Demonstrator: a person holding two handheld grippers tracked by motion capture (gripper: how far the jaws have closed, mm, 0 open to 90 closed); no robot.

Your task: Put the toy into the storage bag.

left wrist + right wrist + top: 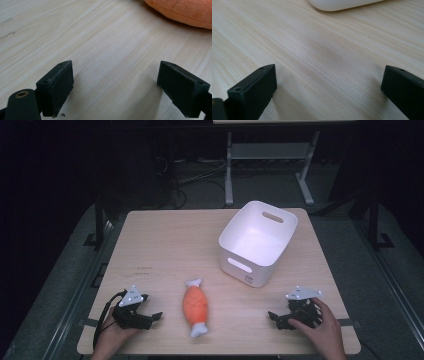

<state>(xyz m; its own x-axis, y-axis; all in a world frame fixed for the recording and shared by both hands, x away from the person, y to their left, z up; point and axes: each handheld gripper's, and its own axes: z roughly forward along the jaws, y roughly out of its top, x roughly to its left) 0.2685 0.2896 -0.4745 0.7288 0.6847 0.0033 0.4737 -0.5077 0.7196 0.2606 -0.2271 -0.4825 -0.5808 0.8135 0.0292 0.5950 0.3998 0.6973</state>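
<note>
An orange plush toy [195, 306] with white ends lies on the wooden table [170, 245] near the front, between both grippers. A white plastic bin [257, 241] with handle slots stands at the back right of the table. My left gripper [154, 316] rests low at the front left, open, its jaws pointing right toward the toy. In the left gripper view the jaws stand wide apart over bare wood, with the toy's orange edge [182, 11] at the top right. My right gripper [274, 317] rests at the front right, open, pointing left. The bin's base [342, 3] lies ahead of it.
A person's hands [325, 330] hold both grippers at the table's front edge. Beyond the table stands a metal frame [270, 155] with cables on a dark floor. Bare wood stretches across the table's left and far side.
</note>
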